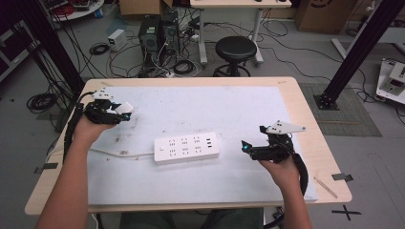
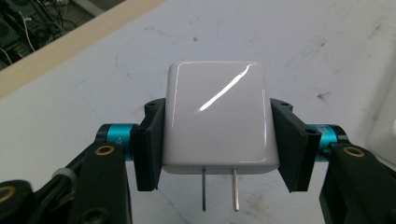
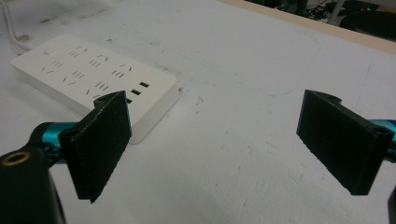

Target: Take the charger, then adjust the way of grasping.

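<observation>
Holding the white charger (image 2: 217,116) snug between the left gripper (image 1: 123,112) pads, up off the table (image 1: 286,90) at its far-left corner, so we've got the pickup done. Plugging it into the power strip (image 1: 186,148) mid-table is what's left, we reckon. Our right gripper (image 1: 246,147) sits beside the strip, jaws wide and empty. We can't see where the strip's cable ends.

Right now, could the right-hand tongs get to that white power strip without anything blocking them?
Probably yes. The right tongs hang open beside the power strip, with bare white mat between them. The white charger is clamped in the left tongs, well off to the side.
</observation>
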